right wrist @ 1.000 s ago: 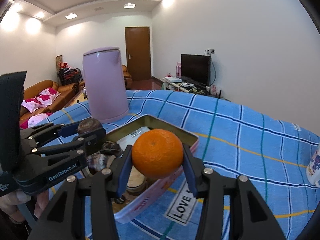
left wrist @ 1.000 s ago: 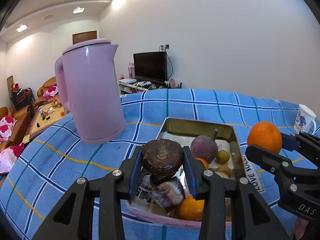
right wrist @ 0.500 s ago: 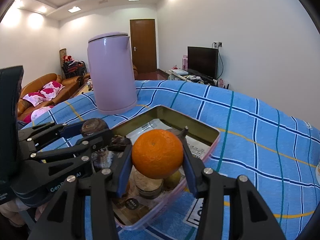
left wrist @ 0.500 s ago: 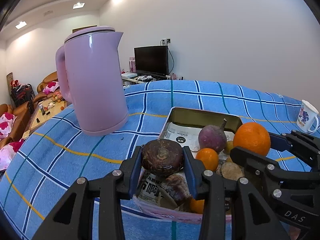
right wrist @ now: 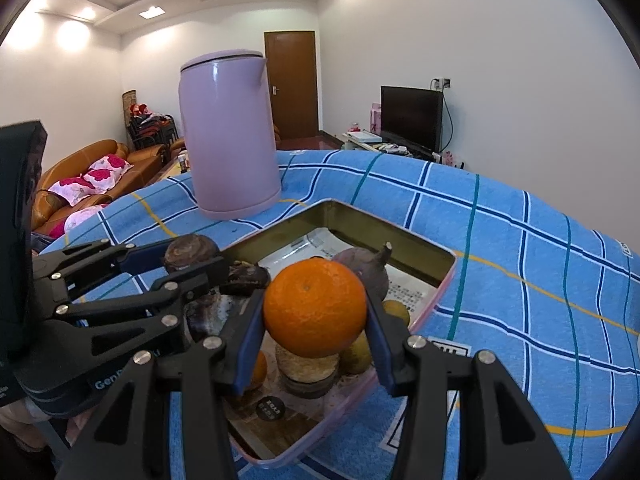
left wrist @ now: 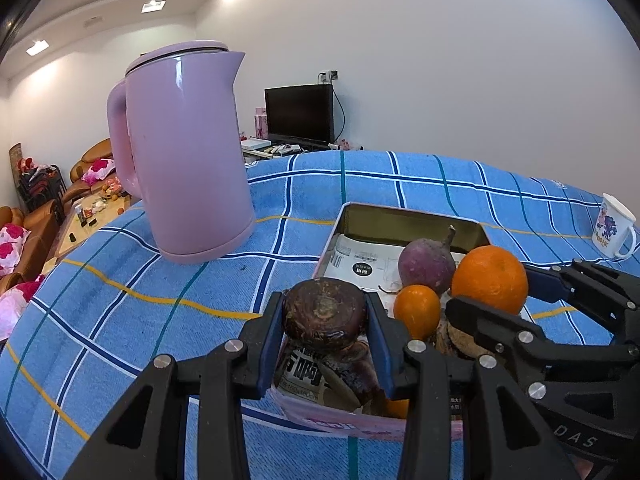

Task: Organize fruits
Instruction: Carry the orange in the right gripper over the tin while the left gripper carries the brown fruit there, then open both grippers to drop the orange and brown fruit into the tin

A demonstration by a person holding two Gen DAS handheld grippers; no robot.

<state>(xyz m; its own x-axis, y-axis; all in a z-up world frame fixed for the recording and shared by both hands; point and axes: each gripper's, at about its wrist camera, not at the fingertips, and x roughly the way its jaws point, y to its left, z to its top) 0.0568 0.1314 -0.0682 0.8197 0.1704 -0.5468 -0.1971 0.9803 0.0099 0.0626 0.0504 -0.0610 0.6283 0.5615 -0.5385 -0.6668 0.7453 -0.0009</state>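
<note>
Over the tin (right wrist: 440, 280) at six o'clock, the left gripper (left wrist: 325, 314) clamps a dark fruit (left wrist: 324, 314), the right gripper (right wrist: 315, 308) an orange (right wrist: 315, 307); lower gently, release into gaps.

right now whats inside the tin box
The tin box holds printed paper, a purple round fruit with a stem, a small orange, yellowish fruits and dark pieces. Both tongs and their held fruit hide the near part.
</note>
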